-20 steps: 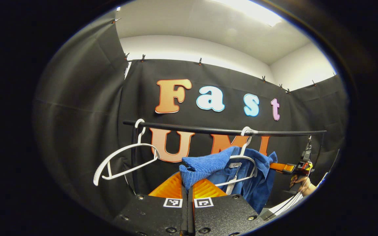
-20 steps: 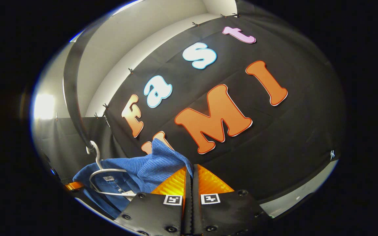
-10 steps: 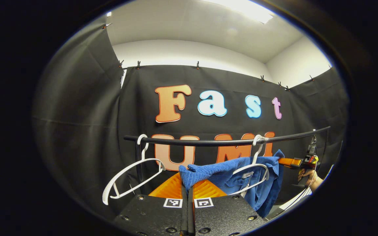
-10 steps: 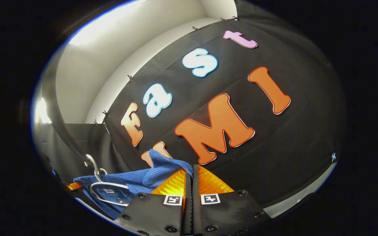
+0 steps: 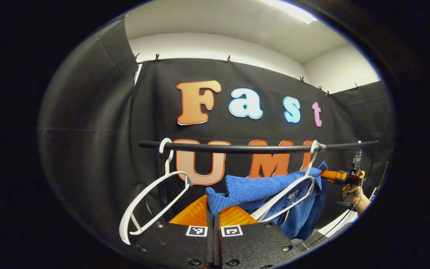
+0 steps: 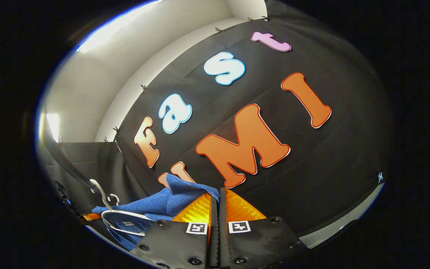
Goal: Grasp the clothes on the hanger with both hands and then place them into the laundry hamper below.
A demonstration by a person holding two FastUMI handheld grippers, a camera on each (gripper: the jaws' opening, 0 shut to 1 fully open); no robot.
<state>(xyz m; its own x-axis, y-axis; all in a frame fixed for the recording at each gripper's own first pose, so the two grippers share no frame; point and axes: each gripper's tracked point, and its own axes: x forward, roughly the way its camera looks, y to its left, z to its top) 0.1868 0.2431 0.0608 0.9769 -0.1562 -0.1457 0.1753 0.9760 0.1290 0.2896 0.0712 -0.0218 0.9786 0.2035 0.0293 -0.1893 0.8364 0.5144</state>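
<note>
Left gripper jaws closed, pinching one end of the blue garment; ribbed fabric bunches up right above the orange fingers. Garment stretches from there to the right, draped over a white hanger whose hook sits on the black rail. Hanger is tilted, garment hanging down below it on the right side. Second white hanger, bare, hooked on the rail near its left end, tilted, well apart from the garment.

Far right in the left gripper view: right gripper, orange finger touching the garment's far edge, held by a hand. In the right gripper view the right gripper's jaws are closed on the other end of the blue garment; fabric sticks up at the left finger tip. White hanger with hook on rail at lower left, garment under it. Left gripper's orange finger just visible at the far lower left edge.

Garment spread between both grippers, on the hanger.
</note>
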